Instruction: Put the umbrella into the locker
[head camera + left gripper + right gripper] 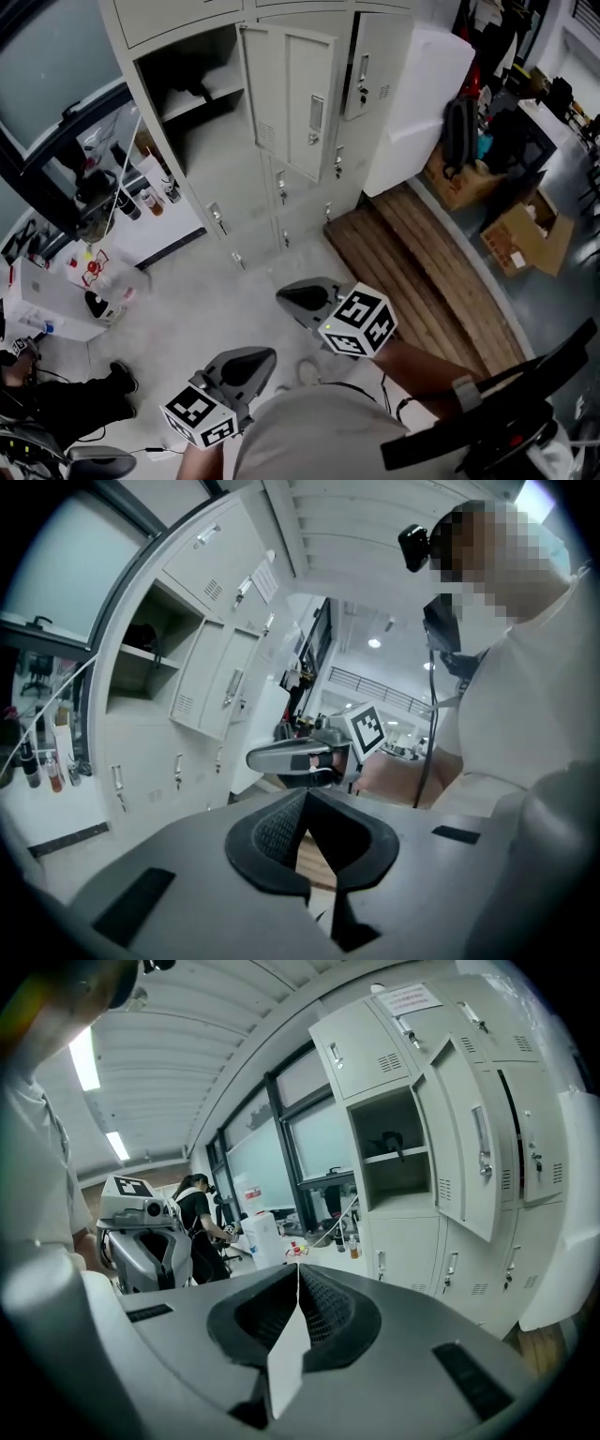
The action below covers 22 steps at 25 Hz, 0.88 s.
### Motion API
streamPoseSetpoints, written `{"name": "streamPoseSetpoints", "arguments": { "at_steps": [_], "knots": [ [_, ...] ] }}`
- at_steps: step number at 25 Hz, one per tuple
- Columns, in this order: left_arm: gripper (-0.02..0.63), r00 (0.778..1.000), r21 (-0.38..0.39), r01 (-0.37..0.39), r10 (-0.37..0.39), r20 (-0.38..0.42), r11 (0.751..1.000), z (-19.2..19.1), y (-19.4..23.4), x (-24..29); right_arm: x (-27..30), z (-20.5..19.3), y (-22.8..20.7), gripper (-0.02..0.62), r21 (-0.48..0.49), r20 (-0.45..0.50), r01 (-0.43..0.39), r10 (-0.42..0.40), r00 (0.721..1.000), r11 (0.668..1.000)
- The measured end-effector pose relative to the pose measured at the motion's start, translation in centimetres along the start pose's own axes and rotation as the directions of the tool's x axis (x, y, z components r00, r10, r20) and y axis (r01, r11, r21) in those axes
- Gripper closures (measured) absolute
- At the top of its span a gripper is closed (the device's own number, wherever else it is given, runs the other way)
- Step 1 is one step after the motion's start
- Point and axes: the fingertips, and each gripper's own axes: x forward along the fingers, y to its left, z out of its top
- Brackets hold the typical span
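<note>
The grey locker bank fills the top of the head view, and one upper compartment has its door swung open. On that compartment's shelf lies a dark thing that looks like the folded umbrella; it also shows in the left gripper view and the right gripper view. My left gripper is low in the head view, well short of the lockers, shut with nothing between its pads. My right gripper is beside it, a little nearer the lockers, also shut and empty.
A wooden pallet lies on the floor to the right, with cardboard boxes beyond it. A white cabinet stands beside the lockers. At the left are a white table with bottles and a person in black.
</note>
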Motion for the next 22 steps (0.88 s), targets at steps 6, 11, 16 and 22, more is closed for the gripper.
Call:
{"name": "streamPoseSetpoints", "arguments": {
  "at_steps": [6,11,16,22],
  "knots": [
    [0.597,1.0,0.008,-0.024,0.025,-0.019,1.0,-1.9,-0.5,-3.2,0.3,-1.7,4.9,0.577,-0.004,-0.024,-0.017,0.017,1.0,1.0],
    [0.597,1.0,0.025,-0.014,0.015,-0.023,1.0,-3.1,-1.5,-5.0,0.6,-2.3,8.3,0.577,-0.042,-0.039,-0.028,0.027,0.999,0.999],
    [0.597,1.0,0.033,0.002,-0.001,-0.017,0.999,-4.5,-2.6,-6.5,0.3,-3.0,10.6,0.577,-0.056,-0.047,-0.025,0.022,0.999,0.998],
    [0.597,1.0,0.014,0.017,-0.017,-0.02,1.0,-6.7,-3.2,-7.4,0.1,-4.4,13.0,0.577,-0.035,-0.046,-0.015,0.014,0.999,0.999]
  ]
}}
